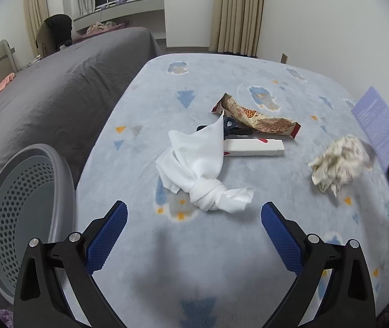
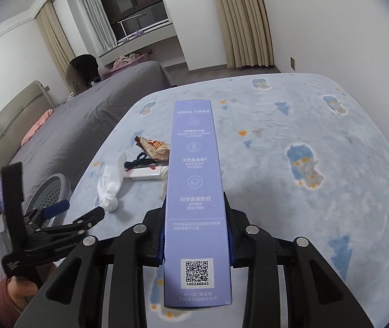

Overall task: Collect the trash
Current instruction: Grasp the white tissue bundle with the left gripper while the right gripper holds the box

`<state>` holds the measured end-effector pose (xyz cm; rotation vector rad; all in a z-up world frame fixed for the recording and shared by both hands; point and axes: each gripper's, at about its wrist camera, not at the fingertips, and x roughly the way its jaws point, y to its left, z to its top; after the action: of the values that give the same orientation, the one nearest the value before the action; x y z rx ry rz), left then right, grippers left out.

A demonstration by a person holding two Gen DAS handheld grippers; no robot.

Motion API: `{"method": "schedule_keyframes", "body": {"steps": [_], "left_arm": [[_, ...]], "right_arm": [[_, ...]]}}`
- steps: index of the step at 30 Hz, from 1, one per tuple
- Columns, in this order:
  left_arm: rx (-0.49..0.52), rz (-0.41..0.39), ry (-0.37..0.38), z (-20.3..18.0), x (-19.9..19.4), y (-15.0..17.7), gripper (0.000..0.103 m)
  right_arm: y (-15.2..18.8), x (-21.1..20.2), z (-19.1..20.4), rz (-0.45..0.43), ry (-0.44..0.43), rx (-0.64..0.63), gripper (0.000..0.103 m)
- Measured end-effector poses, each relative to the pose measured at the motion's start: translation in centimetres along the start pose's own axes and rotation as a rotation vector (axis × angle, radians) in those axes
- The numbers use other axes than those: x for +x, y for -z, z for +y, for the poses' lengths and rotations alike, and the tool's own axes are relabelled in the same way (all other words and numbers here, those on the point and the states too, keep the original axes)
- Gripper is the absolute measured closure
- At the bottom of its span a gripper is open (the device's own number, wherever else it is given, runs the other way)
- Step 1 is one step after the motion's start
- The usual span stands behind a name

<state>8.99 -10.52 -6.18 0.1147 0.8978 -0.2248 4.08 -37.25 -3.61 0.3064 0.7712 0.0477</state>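
Purple box [image 2: 196, 191] QR label reads 140246643, seemingly.

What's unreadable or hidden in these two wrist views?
- Crumpled paper wad, left wrist view: motion-blurred; in the right wrist view the purple box hides it.
- Dark cord, left view: partly under the white knotted cloth.
- Grey perforated basket: cut off by the frame's edge, contents unseen.

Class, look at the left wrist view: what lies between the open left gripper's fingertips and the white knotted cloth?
Only bare blue blanket lies between the left gripper and the knotted cloth, in the left wrist view.
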Motion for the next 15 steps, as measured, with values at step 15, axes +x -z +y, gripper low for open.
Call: {"method": "schedule_keyframes", "body": {"steps": [15], "left_arm": [[-0.030, 0.056, -0.029, -0.2, 4.7, -1.2, 0.038]], "right_arm": [[-0.2, -0.6, -2.1, -0.005, -0.030, 0.057, 0.072]]}}
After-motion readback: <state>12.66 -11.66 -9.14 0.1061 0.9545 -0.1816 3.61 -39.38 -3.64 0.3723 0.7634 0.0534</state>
